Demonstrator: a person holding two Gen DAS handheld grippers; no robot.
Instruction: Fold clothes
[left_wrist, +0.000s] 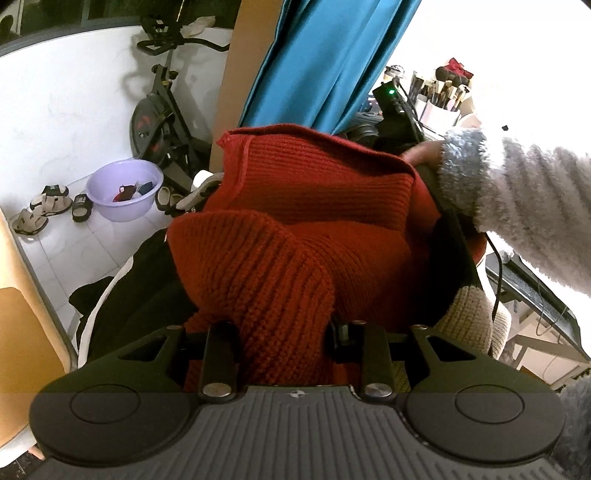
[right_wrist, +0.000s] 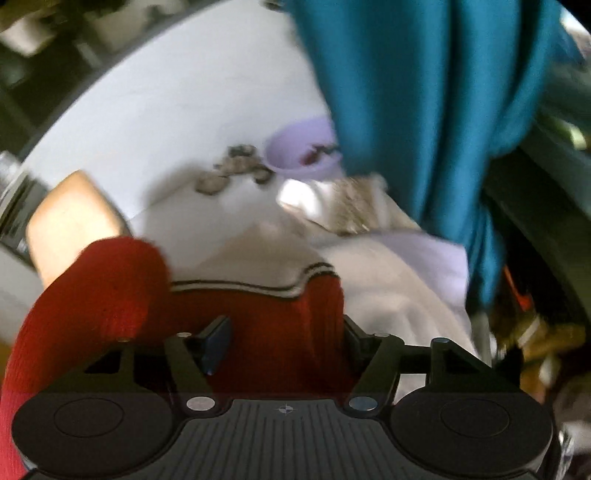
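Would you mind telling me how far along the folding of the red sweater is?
Done: nothing looks neatly folded yet. In hand: the left gripper pinches a bunched fold of the red sweater; the right gripper straddles its striped hem, grip unclear. Left: flattening and folding it.

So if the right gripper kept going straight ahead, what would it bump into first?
The red sweater. Its knit already lies between the right gripper fingers, with its striped hem just ahead, so it would push into that first.

Each camera sits on its own gripper and looks forward and downward, very near the red sweater (left_wrist: 295, 229). Both views share the sweater, the purple basin (left_wrist: 125, 190) and the teal curtain (left_wrist: 332, 55).
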